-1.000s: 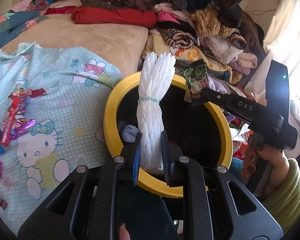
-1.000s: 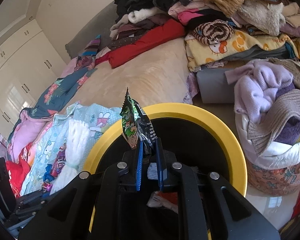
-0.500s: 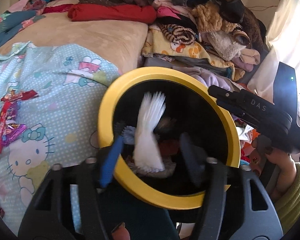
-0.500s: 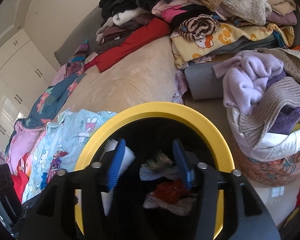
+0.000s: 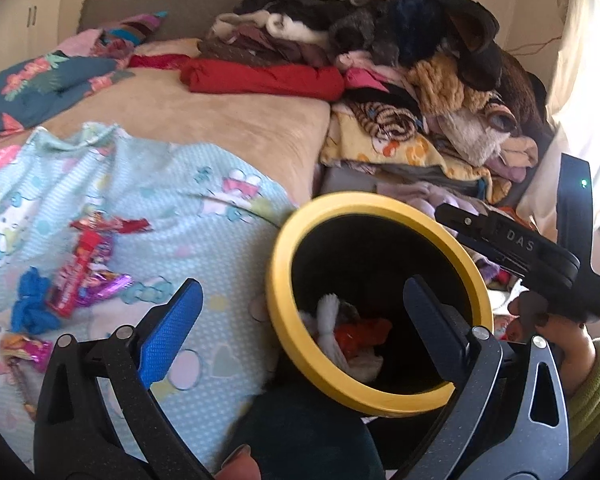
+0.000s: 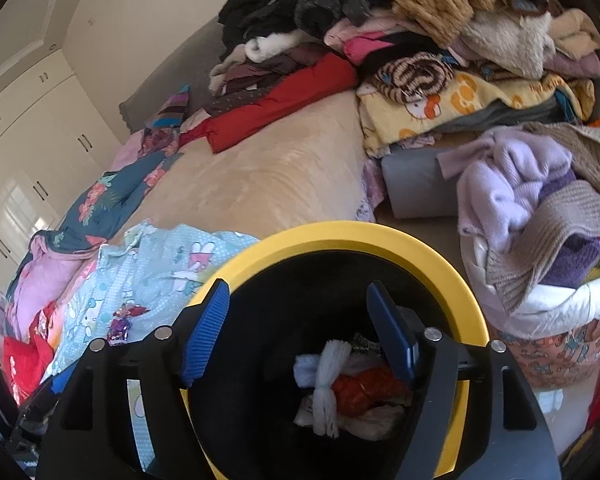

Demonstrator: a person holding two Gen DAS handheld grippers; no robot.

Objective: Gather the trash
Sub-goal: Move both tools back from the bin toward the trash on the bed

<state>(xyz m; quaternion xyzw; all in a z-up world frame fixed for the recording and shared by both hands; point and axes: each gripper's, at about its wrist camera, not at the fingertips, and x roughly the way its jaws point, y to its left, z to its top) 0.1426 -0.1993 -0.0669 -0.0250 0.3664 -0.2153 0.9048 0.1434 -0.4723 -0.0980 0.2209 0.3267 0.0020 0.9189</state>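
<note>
A black bin with a yellow rim (image 5: 452,236) (image 6: 452,276) stands beside the bed. Inside it lie a white foam net bundle (image 5: 330,320) (image 6: 328,384), red scraps (image 6: 364,390) and other litter. My left gripper (image 5: 300,312) hovers over the bin's left rim, its jaws still opening with nothing between them. My right gripper (image 6: 300,328) hangs over the bin mouth, jaws opening and empty; it shows from the side in the left wrist view (image 5: 512,240). Red and purple candy wrappers (image 5: 86,272) and a blue scrap (image 5: 32,304) lie on the light-blue cartoon sheet (image 5: 172,184).
A large heap of clothes (image 5: 400,60) fills the far right of the bed. A basket (image 6: 560,356) stuffed with knitwear stands right of the bin. White wardrobes (image 6: 28,128) line the left wall. A hand in a green sleeve (image 5: 588,392) holds the right gripper.
Both grippers went from shut to open. The white foam net fell from the left one and the green wrapper from the right one into the bin. The left view shifted left and up.
</note>
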